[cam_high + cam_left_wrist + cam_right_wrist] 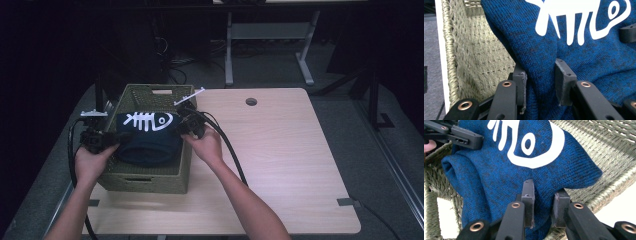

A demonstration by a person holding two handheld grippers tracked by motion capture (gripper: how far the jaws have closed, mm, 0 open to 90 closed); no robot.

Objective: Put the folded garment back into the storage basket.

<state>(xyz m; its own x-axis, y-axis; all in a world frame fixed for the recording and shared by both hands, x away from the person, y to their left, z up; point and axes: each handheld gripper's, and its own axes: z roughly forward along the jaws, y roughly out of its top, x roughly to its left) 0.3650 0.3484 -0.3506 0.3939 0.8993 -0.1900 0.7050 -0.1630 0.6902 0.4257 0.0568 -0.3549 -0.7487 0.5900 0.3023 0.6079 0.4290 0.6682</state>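
Here, both tools (116,142) (184,126) pinch the blue sweater (147,137) over the woven basket (145,177).

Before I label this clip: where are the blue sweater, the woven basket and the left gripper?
blue sweater (150,145), high view, folded front.
woven basket (145,184), high view, front wall.
left gripper (540,82), left gripper view, between its fingers.

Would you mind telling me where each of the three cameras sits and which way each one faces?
High view: fixed above the person's side, looking forward and down on the table; both forearms, left gripper and right gripper show.
Left gripper view: rides the left gripper, looking along its jaws pinching the blue sweater, woven basket beside.
Right gripper view: rides the right gripper, jaws pinching the sweater's other edge.
Shared: both gripper views show the white fish-bone print and the other gripper.
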